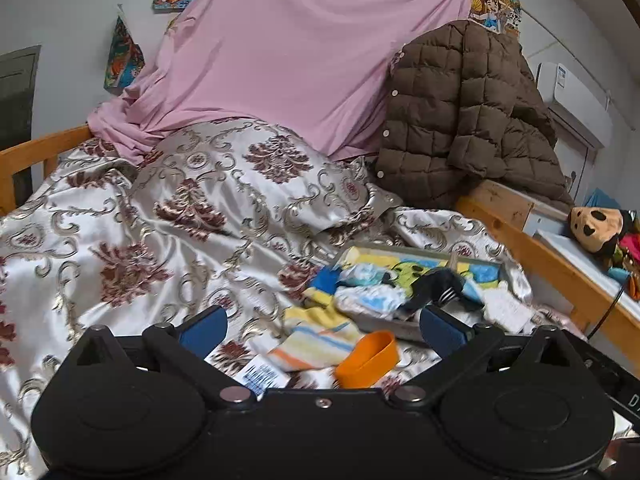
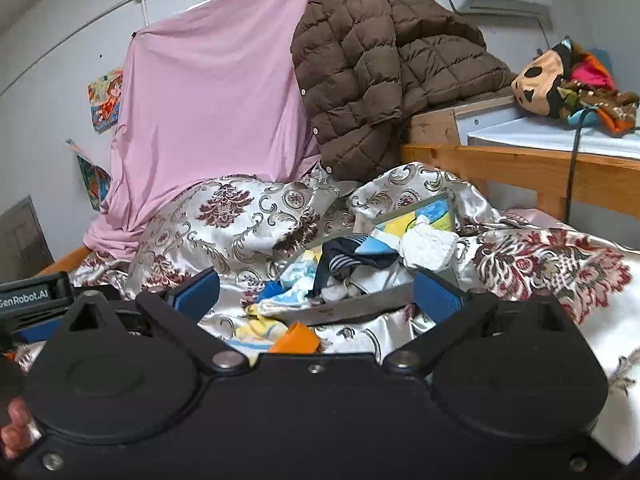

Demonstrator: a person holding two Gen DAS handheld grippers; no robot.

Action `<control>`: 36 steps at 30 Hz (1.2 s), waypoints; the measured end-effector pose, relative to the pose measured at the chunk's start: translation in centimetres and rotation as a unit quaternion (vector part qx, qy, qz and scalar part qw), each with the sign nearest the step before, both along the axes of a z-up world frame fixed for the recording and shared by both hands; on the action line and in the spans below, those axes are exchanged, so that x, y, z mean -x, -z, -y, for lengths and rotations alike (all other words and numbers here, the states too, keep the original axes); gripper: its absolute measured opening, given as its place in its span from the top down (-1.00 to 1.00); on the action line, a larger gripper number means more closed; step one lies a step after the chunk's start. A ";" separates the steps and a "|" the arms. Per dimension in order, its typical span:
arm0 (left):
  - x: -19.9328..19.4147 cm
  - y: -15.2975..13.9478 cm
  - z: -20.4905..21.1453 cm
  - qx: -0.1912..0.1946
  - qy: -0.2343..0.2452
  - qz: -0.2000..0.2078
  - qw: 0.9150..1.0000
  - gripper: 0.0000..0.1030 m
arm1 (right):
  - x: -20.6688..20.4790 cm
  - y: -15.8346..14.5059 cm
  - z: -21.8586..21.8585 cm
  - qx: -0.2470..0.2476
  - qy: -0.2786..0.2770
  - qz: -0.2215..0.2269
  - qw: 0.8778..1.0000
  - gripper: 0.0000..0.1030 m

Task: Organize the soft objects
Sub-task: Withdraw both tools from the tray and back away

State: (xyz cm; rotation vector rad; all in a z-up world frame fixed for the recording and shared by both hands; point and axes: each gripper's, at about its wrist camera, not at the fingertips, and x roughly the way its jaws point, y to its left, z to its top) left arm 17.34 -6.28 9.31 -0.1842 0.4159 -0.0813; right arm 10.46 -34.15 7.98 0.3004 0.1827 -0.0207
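A pile of small socks lies in and around a grey tray (image 1: pixel 384 322) (image 2: pixel 360 304) on the bed. A dark striped sock (image 1: pixel 436 286) (image 2: pixel 344 260) lies on top, a white one (image 2: pixel 430 246) at the tray's right. A yellow striped sock (image 1: pixel 316 340) (image 2: pixel 260 326) and an orange cup (image 1: pixel 368 358) (image 2: pixel 298 340) lie on the quilt in front of the tray. My left gripper (image 1: pixel 322 330) is open and empty, just before the socks. My right gripper (image 2: pixel 316 292) is open and empty over the tray's near edge.
A floral satin quilt (image 1: pixel 140 232) covers the bed, with a pillow (image 1: pixel 256 176) behind. A pink sheet (image 1: pixel 304 52) hangs on the wall. A brown puffer jacket (image 1: pixel 460 112) drapes over the wooden bed rail (image 1: pixel 552 256). A plush toy (image 1: pixel 600 226) lies beyond the rail.
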 end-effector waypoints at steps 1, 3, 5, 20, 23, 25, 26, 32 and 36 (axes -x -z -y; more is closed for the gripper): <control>0.4 0.4 -0.4 -0.001 0.000 -0.001 1.000 -0.98 | 0.3 0.1 -0.5 0.005 0.003 0.000 1.000 -0.99; 1.3 1.1 -1.0 -0.006 0.003 -0.004 1.000 -0.98 | 1.5 0.7 -1.5 0.018 0.008 -0.002 1.000 -0.99; 2.2 1.9 -1.6 -0.013 0.008 -0.005 1.000 -0.98 | 2.5 1.4 -2.2 0.030 0.010 -0.011 0.999 -0.99; 7.7 7.5 -4.3 -0.084 0.061 -0.030 0.994 -0.98 | 7.1 4.4 -8.1 0.098 0.041 -0.101 0.989 -0.99; 8.3 8.3 -4.5 -0.097 0.073 -0.037 0.992 -0.98 | 8.1 5.2 -8.6 0.086 0.049 -0.113 0.989 -0.99; 8.4 8.7 -4.8 -0.098 0.073 -0.047 0.991 -0.98 | 8.4 5.6 -8.8 0.084 0.059 -0.122 0.987 -0.99; 8.3 8.9 -5.1 -0.094 0.072 -0.052 0.992 -0.98 | 8.7 5.8 -9.0 0.083 0.062 -0.129 0.986 -0.99; 7.4 10.3 -6.3 -0.078 0.050 -0.095 0.991 -0.98 | 9.1 7.2 -10.4 0.107 0.059 -0.161 0.979 -0.99; 7.0 11.0 -6.4 -0.083 0.043 -0.109 0.990 -0.98 | 7.9 7.6 -10.9 0.116 0.052 -0.176 0.976 -0.99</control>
